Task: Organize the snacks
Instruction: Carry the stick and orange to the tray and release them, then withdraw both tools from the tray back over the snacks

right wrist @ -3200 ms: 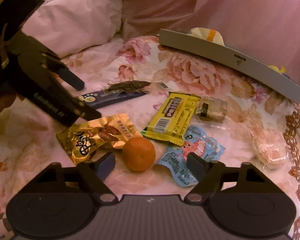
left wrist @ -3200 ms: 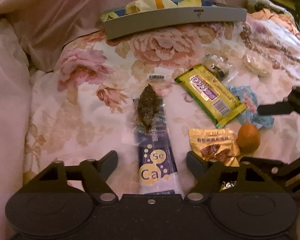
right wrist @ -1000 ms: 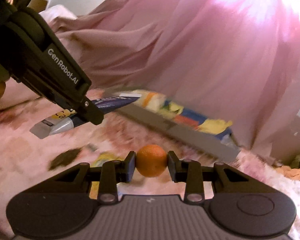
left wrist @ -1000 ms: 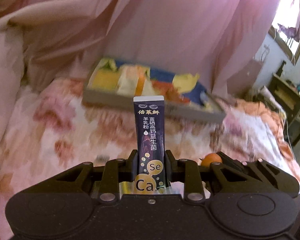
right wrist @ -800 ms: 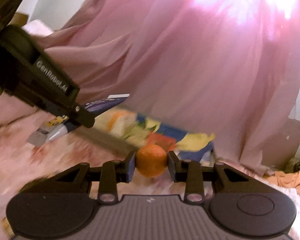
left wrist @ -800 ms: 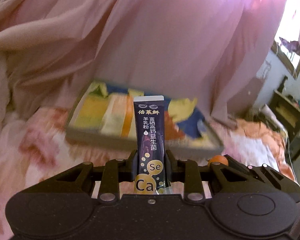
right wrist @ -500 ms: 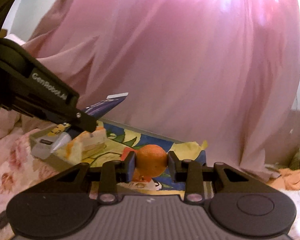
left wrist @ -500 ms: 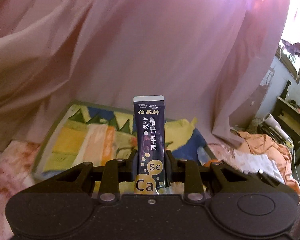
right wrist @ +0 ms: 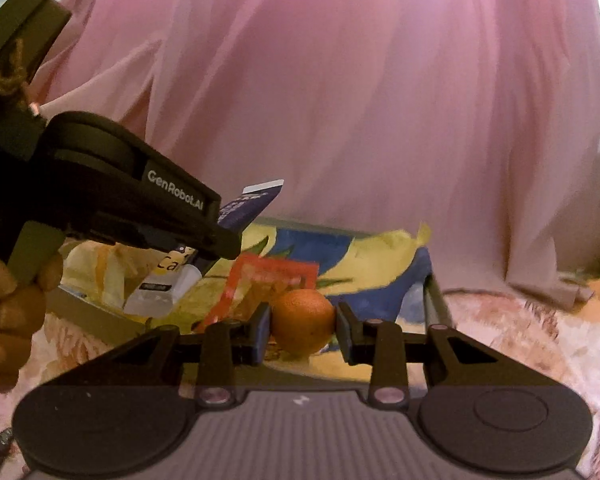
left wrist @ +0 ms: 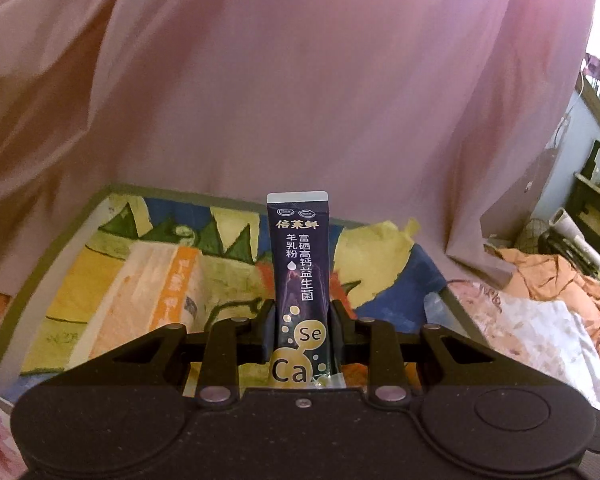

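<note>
Left wrist view: your left tongs (left wrist: 299, 334) are clamped on the dark sachet (left wrist: 299, 264), pinching its lower part from both sides. The sachet stands straight up between the fingers, its silver top edge well above them and the gold "Se" and "Ca" circles right at the grip. Below and beyond it lies the grey tray (left wrist: 48, 252), lined with a bright yellow, blue and green paper; a pale orange-striped packet (left wrist: 140, 292) rests in the tray's left half. The sachet is held above the tray's middle, and you cannot tell from this view whether its lower end touches the lining. A pink curtain (left wrist: 300, 80) hangs behind the tray, and crumpled orange cloth (left wrist: 548, 276) lies on the bed to the right.

From the right wrist view, your right tongs (right wrist: 302, 330) are clamped on the orange fruit (right wrist: 303, 326), one finger on each side of it, the fruit sitting squarely between the tips. It hangs over the near edge of the tray (right wrist: 434, 300), in front of a red-edged wrapper (right wrist: 268, 276). To the left your left tongs (right wrist: 208, 246) reach in over the tray with the sachet (right wrist: 252, 202) slanting up out of them, and your hand (right wrist: 4, 300) grips the handle at the frame's left edge. The flowered bedspread (right wrist: 520, 332) shows to the right of the tray.
</note>
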A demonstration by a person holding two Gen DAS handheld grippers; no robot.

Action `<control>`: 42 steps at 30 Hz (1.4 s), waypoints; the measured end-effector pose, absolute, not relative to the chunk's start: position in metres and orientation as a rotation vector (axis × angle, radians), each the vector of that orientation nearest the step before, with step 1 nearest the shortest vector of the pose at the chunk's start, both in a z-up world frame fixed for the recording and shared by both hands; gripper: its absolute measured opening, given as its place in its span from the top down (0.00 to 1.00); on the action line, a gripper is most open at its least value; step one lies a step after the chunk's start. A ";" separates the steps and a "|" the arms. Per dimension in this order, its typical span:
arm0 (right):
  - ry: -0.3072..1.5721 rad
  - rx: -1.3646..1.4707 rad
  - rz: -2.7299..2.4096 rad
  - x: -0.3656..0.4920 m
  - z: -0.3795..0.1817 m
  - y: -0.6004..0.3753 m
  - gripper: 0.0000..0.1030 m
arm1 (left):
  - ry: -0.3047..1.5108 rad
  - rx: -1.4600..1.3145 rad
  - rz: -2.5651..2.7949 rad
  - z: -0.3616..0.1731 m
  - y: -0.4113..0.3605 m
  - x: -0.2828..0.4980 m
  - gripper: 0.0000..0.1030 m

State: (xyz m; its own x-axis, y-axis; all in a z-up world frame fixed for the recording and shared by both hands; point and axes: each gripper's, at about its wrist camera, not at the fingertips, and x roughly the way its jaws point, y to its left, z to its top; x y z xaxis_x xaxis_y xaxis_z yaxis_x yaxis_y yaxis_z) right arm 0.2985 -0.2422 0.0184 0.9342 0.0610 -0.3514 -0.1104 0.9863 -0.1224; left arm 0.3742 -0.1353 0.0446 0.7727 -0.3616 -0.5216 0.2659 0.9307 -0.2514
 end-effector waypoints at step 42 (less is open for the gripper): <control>0.116 -0.054 -0.026 0.139 0.090 -0.209 0.00 | 0.358 -0.252 -0.210 0.127 -0.037 0.199 0.01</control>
